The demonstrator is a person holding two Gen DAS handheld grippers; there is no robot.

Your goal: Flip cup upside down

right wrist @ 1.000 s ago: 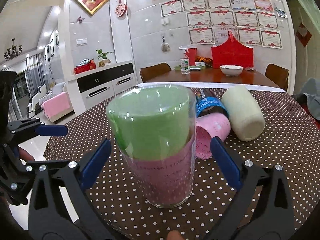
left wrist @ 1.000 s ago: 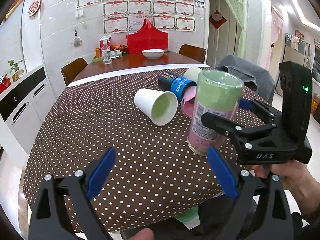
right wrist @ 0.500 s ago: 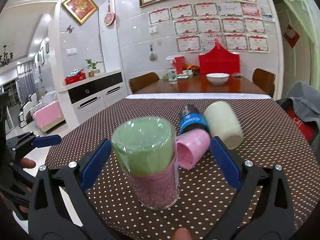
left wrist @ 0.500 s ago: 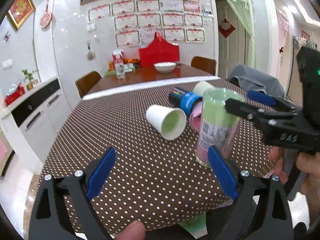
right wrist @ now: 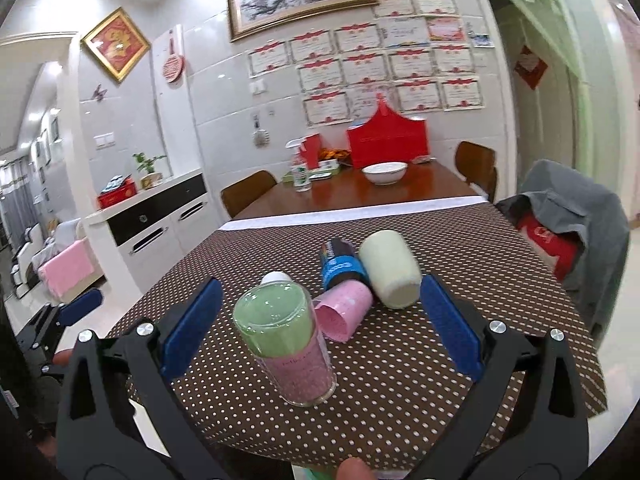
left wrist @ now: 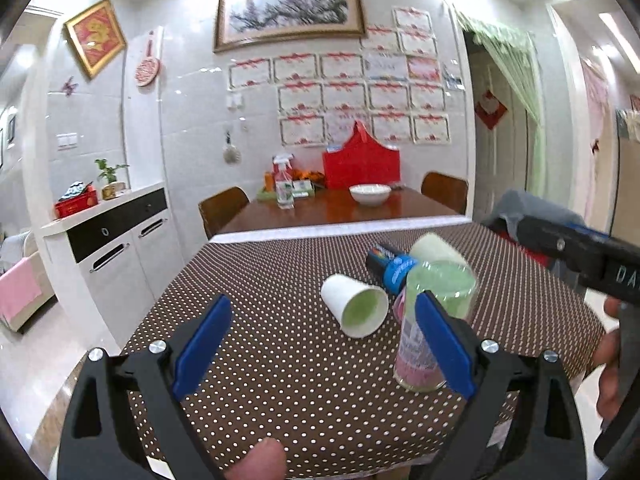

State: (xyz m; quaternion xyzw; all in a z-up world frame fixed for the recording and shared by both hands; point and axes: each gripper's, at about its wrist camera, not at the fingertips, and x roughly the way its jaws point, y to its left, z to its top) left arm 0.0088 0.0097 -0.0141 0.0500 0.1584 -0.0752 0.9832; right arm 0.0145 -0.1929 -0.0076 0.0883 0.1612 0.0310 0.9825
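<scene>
A clear cup with a green base and pink label (right wrist: 287,347) stands upside down near the front edge of the dotted table (right wrist: 460,344); it also shows in the left wrist view (left wrist: 432,320). My right gripper (right wrist: 316,334) is open and empty, pulled back from the cup. My left gripper (left wrist: 320,344) is open and empty, to the cup's left. A white paper cup (left wrist: 354,308) lies on its side with its green inside facing me.
Behind the clear cup lie a pink cup (right wrist: 344,312), a black and blue can (right wrist: 340,266) and a cream cup (right wrist: 390,274). A wooden table with a white bowl (right wrist: 384,172) stands beyond. A chair with a grey jacket (right wrist: 576,216) is at the right.
Both grippers have drawn back and up from the table. The right gripper, close around the clear cup before, now sits well behind it. The cup stays standing.
</scene>
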